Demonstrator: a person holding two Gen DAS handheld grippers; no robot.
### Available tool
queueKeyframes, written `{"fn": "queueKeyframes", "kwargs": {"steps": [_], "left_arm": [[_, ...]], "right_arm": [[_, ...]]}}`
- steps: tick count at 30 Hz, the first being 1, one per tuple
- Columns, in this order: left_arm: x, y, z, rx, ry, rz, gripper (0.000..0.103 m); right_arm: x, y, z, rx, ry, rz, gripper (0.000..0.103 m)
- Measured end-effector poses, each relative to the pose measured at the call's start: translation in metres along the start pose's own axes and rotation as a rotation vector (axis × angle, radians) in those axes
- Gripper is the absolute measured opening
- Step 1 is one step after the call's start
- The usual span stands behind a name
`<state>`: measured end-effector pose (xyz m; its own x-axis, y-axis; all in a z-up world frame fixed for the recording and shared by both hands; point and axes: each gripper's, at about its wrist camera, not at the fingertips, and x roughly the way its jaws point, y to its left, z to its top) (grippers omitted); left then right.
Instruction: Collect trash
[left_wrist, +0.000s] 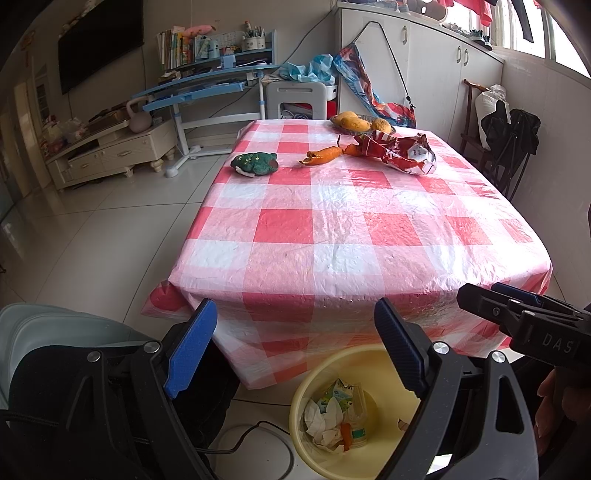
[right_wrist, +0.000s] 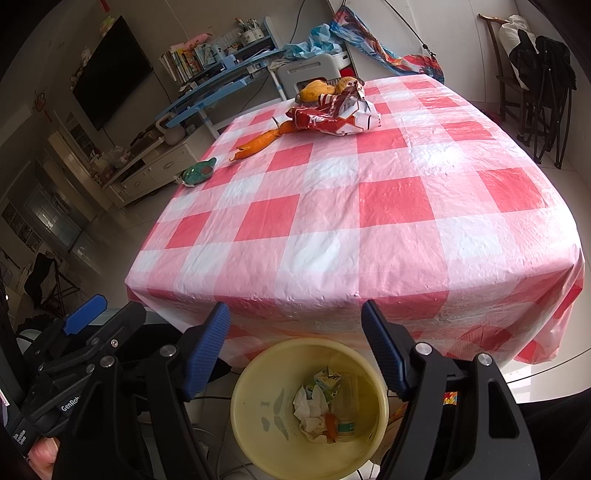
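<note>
On the red-and-white checked table (left_wrist: 351, 229) lie a crumpled red snack bag (left_wrist: 400, 153), an orange peel (left_wrist: 321, 155) and a crumpled green wrapper (left_wrist: 254, 164), all at the far end. The right wrist view shows the same bag (right_wrist: 332, 116), peel (right_wrist: 258, 144) and wrapper (right_wrist: 199, 173). A yellow bin (left_wrist: 388, 373) stands on the floor at the table's near edge, holding paper, a carton and a cup. My left gripper (left_wrist: 295, 350) hangs open above the bin (right_wrist: 258, 387), empty. My right gripper (right_wrist: 295, 352) is open beside it, also empty.
A plate of mangoes (left_wrist: 360, 122) sits behind the snack bag. Cables (left_wrist: 258, 439) run on the floor by the bin. A chair with a black jacket (left_wrist: 511, 133) stands right of the table; a blue desk (left_wrist: 207, 85) and a white stool (left_wrist: 297, 99) stand beyond it.
</note>
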<state>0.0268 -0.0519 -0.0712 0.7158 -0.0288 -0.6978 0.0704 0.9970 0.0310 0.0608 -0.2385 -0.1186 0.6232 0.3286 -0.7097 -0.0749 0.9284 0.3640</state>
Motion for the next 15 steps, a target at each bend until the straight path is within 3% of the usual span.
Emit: {"fn": "queueKeyframes", "kwargs": {"steps": [15], "left_arm": [[-0.0001, 0.0, -0.0001, 0.0, 0.0, 0.0, 0.084]], "right_arm": [[0.001, 0.0008, 0.0003, -0.002, 0.001, -0.001, 0.071]]}}
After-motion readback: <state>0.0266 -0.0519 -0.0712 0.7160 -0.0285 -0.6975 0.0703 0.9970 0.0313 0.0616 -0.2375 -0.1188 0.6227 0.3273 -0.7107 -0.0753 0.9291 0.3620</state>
